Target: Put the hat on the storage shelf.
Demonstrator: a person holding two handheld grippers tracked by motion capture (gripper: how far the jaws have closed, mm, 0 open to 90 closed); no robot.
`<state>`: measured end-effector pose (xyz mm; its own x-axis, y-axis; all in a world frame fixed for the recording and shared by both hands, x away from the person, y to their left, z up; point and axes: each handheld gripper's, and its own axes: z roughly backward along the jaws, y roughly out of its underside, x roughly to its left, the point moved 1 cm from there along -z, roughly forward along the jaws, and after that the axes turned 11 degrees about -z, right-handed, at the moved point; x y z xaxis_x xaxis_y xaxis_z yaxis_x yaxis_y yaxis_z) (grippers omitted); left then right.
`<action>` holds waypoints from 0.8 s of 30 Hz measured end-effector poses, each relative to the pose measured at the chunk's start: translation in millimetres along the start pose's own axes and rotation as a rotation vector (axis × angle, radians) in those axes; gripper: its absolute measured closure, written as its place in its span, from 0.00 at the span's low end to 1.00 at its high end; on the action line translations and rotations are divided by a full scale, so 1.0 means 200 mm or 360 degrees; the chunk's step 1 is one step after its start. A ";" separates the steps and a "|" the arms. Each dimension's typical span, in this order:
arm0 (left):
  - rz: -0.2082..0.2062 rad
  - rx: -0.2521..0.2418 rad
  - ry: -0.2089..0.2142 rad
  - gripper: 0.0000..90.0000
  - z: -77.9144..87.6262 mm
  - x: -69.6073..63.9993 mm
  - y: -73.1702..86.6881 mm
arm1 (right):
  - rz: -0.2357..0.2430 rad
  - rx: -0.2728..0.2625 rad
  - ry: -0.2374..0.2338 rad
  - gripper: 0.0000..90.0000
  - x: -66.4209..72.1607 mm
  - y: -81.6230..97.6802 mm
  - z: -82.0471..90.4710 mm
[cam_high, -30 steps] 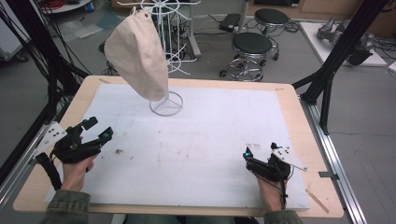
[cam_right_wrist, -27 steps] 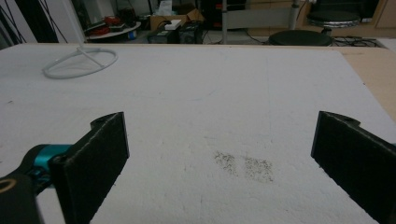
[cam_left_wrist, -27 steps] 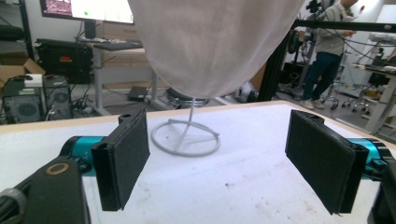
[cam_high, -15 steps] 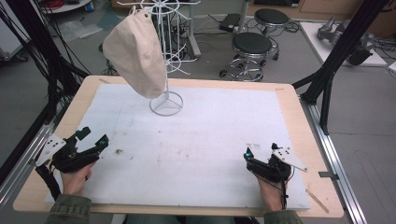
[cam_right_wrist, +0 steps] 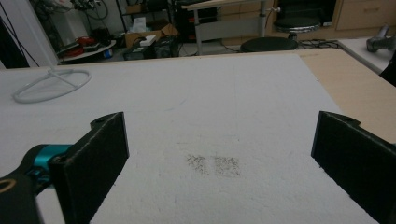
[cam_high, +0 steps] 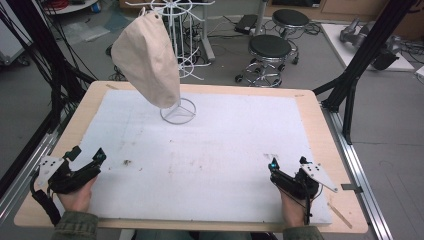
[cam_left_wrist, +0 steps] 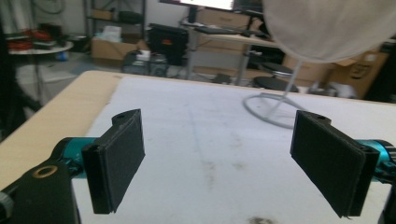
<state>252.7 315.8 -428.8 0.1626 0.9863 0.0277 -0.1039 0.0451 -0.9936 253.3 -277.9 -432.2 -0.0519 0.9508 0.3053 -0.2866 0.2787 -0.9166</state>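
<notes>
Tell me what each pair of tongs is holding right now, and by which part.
Nothing is held. The left tongs and right tongs both stand open over the white mat, apart from the beige cap hanging on the wire stand.

- Two black round stools are standing on the grey floor beyond the wooden table
- Black frame struts are leaning just right of that table
- Cardboard boxes are sitting behind it

Bag on stand, table rear.
</notes>
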 end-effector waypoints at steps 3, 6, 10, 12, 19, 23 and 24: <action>0.0050 0.0014 -0.0048 0.20 0.03 0.01 0.02 | -0.0011 0.0008 0.0001 0.03 0.00 0.00 -0.01; 0.0047 0.0019 -0.0051 0.20 0.03 0.01 0.03 | -0.0009 0.0010 -0.0004 0.03 0.00 0.00 -0.01; 0.0059 0.0025 -0.0052 0.20 0.03 0.01 0.03 | -0.0005 0.0015 -0.0010 0.03 0.00 0.00 -0.01; 0.0062 0.0027 -0.0046 0.20 0.03 0.01 0.03 | -0.0005 0.0013 -0.0010 0.03 0.00 0.00 -0.01; 0.0092 0.0033 -0.0037 0.20 0.04 0.03 0.04 | -0.0011 0.0023 -0.0011 0.03 0.00 0.01 -0.01; 0.0135 0.0032 -0.0041 0.21 0.04 0.05 0.05 | -0.0022 0.0037 -0.0014 0.03 0.00 0.01 -0.01; 0.0150 0.0028 -0.0043 0.21 0.04 0.05 0.05 | -0.0020 0.0039 -0.0014 0.03 0.00 0.01 -0.01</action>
<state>245.3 327.6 -437.8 0.1246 0.9902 -0.0625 -0.1347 -0.0455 -0.9898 255.3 -276.7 -434.1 -0.0565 0.9459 0.3194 -0.3105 0.2874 -0.9061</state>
